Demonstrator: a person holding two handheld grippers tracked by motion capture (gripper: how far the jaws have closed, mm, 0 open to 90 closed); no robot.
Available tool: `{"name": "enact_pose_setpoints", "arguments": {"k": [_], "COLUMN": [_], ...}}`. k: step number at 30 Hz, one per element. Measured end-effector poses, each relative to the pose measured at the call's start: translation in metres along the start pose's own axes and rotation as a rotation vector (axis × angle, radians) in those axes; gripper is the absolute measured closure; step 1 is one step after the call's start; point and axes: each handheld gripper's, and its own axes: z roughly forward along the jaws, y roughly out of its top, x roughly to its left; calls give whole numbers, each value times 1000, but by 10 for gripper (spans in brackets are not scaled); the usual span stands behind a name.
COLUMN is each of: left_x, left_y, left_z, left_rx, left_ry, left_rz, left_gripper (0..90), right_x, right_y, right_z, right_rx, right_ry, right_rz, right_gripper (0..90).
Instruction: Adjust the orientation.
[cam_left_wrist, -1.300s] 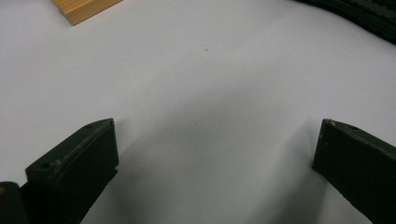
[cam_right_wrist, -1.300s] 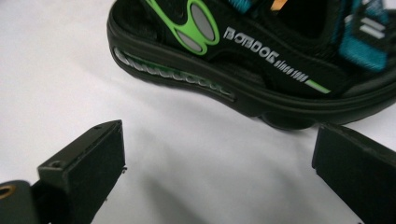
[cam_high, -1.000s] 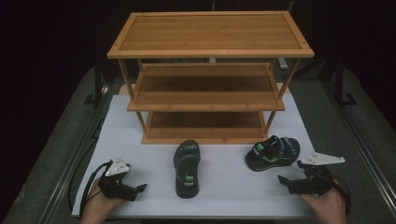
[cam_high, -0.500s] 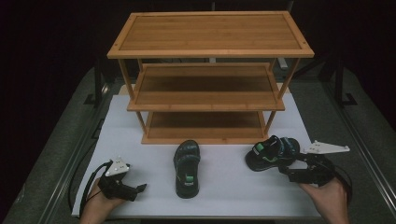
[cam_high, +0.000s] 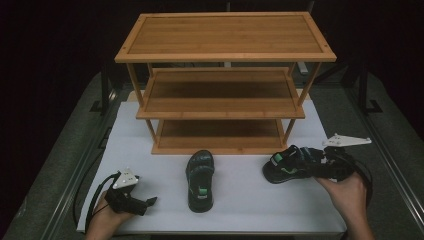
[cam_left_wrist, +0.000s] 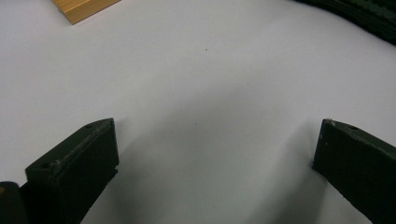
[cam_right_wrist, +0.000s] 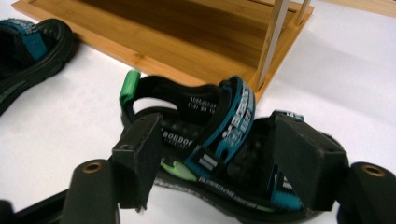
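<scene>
Two black sandals with teal straps lie on the white mat (cam_high: 250, 212) in front of a three-tier wooden rack (cam_high: 222, 102). One sandal (cam_high: 200, 180) points toward the rack at the centre. The other sandal (cam_high: 286, 165) lies sideways at the right. My right gripper (cam_high: 314, 168) has come over its toe end. In the right gripper view its jaws stand open on either side of the sandal's straps (cam_right_wrist: 229, 116), with footbed showing between jaws and strap. My left gripper (cam_high: 148, 202) rests low at the front left, open over bare mat (cam_left_wrist: 217, 70).
The rack's bottom shelf (cam_right_wrist: 187, 37) sits just behind the right sandal, and its corner post rises close by. The centre sandal (cam_right_wrist: 28, 51) lies to the left in the right gripper view. A rack corner (cam_left_wrist: 81, 9) and a dark sole edge (cam_left_wrist: 364, 18) border the left gripper view.
My right gripper moved forward and left from the mat's front right corner onto the right sandal. The left gripper and both sandals stayed where they were.
</scene>
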Motion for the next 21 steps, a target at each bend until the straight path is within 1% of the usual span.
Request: {"name": "enact_pose_setpoints", "arguments": {"k": [8,10,14,18,21], "left_x": [0,0,0,0,0], "left_y": [0,0,0,0,0], "left_z": [0,0,0,0,0], "left_rx": [1,0,0,0,0], "left_ry": [-2,-1,-2,-3,-3], "left_rz": [-1,-2,-2,-2,-3], "left_gripper": [0,0,0,0,0], "right_x": [-8,-9,-9,-9,-10], "right_y": [17,19,22,21,20], "right_z": [13,17,26,34,37], "right_rx": [33,42,52,76,84], "right_ry": [7,-2,-14,-24,-21], "right_rz": [11,7,5,-3,0], "right_gripper": [405,422,485,511,532]}}
